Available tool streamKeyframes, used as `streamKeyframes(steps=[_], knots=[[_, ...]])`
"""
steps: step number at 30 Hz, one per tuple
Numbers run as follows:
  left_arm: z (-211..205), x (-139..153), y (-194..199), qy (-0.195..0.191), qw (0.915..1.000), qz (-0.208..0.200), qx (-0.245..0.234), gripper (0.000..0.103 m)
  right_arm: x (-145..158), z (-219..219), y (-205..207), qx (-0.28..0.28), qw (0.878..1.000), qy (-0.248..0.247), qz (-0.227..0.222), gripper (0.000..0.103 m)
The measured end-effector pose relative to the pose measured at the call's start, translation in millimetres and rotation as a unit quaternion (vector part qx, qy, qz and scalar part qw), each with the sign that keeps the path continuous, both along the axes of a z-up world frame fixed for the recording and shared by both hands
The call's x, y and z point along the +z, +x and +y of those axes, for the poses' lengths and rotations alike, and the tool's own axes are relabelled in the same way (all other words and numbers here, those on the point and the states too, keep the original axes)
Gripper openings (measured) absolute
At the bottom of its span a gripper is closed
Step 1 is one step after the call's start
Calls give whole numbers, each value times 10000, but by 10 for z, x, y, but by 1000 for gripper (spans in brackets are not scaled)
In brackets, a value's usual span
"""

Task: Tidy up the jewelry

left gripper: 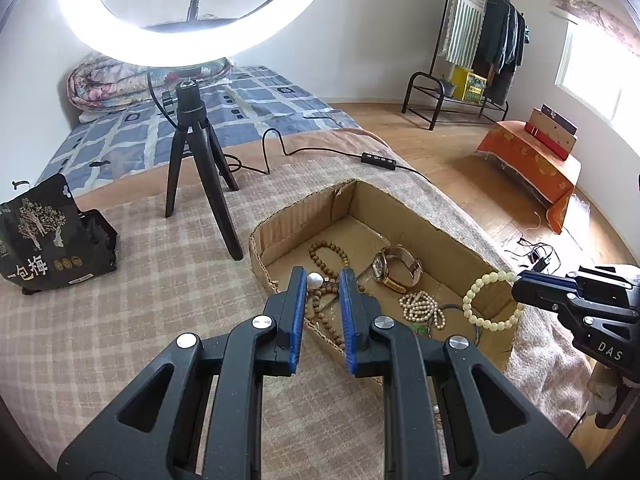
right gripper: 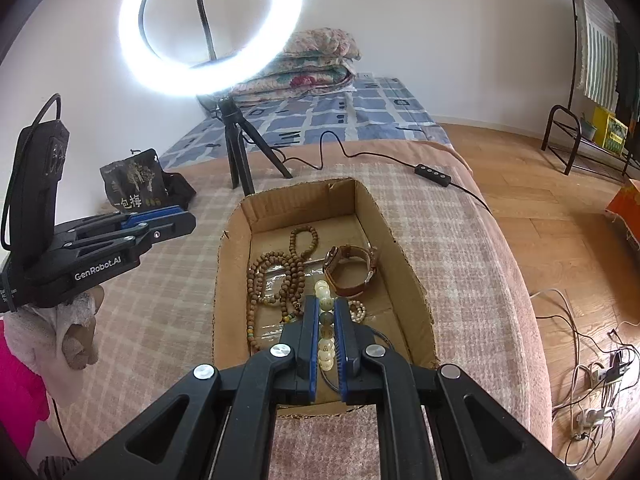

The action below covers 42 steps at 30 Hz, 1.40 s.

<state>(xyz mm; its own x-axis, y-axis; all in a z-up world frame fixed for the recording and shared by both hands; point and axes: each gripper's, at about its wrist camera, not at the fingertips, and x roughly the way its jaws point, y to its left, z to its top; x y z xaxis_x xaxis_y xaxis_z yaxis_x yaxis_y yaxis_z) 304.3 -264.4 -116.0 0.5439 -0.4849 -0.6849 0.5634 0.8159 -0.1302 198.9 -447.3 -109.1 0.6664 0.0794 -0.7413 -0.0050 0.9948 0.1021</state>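
Jaws clamp one pale bracelet [right gripper: 325,336] (right gripper [right gripper: 325,308]); one watch [right gripper: 350,270] boxed.

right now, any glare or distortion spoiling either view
Left wrist view: the ring light blows out to white at the top, and fisheye bending curves the floor; the box stays sharp. Right wrist view: the same light flares less, dark corners vignette, and the bracelet in the right tool reads clearly.
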Motion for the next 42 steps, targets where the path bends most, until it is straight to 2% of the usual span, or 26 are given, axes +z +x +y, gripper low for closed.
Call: streamKeyframes(steps=[18,19,21,26,27,28,30,32,34,36,42], knots=[[-201,16,16,-61,10000,-12,6,15,-139,-27,63,16,9999,77,76,7],[-201,25,11,-68,10000,-26,10,15,-132,-20,58,21,9999,73,67,9],[-207,36,9,-65,10000,-33,25,15,-114,-5,44,30,10000,48,39,21],[-210,41,13,-34,10000,-6,35,17,-98,41,17,40,10000,-53,46,34],[-207,47,8,-29,10000,-16,36,27,-97,49,7,34,10000,-79,34,40],[-203,56,-2,-31,10000,-48,41,45,-94,57,-2,23,9999,-104,17,44],[-183,91,-42,-58,9998,-189,68,62,-84,72,-21,-32,9999,-158,-27,67],[-172,125,-69,-48,9995,-289,87,62,-65,84,-44,-71,9998,-184,-88,77],[-164,150,-75,-30,9995,-292,100,63,-53,92,-52,-100,9997,-193,-97,80],[-146,178,-83,-37,9995,-300,131,63,-36,105,-62,-154,9995,-240,-117,87],[-66,290,-158,-34,9991,-389,171,63,41,138,-131,-214,9993,-256,-190,89]])
